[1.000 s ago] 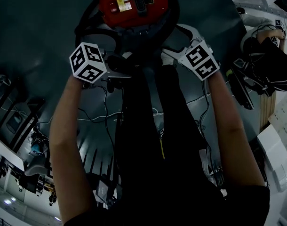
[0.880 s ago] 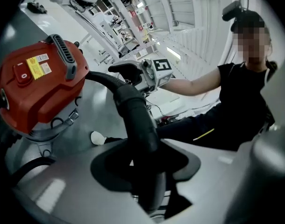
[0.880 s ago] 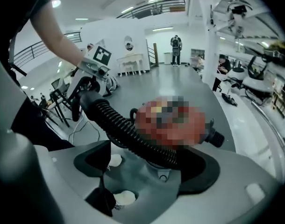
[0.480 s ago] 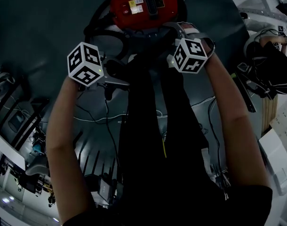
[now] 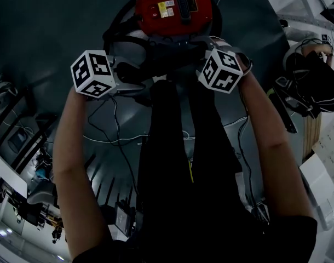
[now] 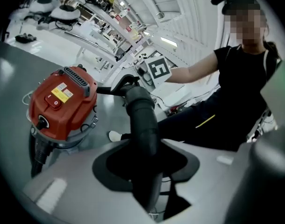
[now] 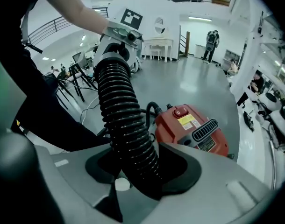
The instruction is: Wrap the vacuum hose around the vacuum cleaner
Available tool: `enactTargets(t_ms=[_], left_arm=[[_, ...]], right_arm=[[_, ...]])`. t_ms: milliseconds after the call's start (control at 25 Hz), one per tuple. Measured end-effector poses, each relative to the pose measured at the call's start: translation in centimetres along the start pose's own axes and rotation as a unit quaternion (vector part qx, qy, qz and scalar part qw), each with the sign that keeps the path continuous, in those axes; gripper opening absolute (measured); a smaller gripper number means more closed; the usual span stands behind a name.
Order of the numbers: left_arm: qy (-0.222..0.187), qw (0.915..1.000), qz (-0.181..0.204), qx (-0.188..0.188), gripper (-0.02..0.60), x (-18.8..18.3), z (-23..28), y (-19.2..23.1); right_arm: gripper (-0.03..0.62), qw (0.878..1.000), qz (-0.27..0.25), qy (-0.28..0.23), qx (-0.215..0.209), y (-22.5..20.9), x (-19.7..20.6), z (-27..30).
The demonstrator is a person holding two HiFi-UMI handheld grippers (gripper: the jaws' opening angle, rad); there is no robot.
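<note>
Clamping jaws hide the hose (image 7: 124, 120) below them.

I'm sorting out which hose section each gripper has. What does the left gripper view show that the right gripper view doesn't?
Only the left gripper view: the smooth hose cuff held by the left gripper, its jaws having just closed further. Only the right gripper view: the ribbed hose in the right gripper, whose jaws have just been closing on it. Both: the red vacuum cleaner on the grey floor.
</note>
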State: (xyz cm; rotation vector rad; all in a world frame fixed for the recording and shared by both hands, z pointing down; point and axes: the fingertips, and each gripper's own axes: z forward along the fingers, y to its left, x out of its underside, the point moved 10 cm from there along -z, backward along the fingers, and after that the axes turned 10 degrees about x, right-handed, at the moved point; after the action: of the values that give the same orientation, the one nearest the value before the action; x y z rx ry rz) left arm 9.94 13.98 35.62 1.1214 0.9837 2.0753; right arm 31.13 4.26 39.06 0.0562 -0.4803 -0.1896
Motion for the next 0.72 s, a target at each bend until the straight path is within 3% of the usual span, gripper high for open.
enactTargets(t_ms=[280, 520, 720], left_arm=[[-0.017, 0.9922, 0.054, -0.111, 0.178, 0.4, -2.7, -0.2], [-0.047, 0.9732, 0.097, -0.203, 0.25, -0.3, -5.2, -0.7], [-0.067, 0.9573, 0.124, -0.252, 0.278, -0.7, -7.1, -1.6]], right_arm=[[0.224, 0.997, 0.078, 0.029, -0.005, 1.2, -1.1, -0.5], [0.222, 0.991, 0.125, 0.047, 0.011, 1.7, -2.9, -0.4], [0.222, 0.982, 0.177, 0.057, 0.022, 2.1, -4.1, -0.4]])
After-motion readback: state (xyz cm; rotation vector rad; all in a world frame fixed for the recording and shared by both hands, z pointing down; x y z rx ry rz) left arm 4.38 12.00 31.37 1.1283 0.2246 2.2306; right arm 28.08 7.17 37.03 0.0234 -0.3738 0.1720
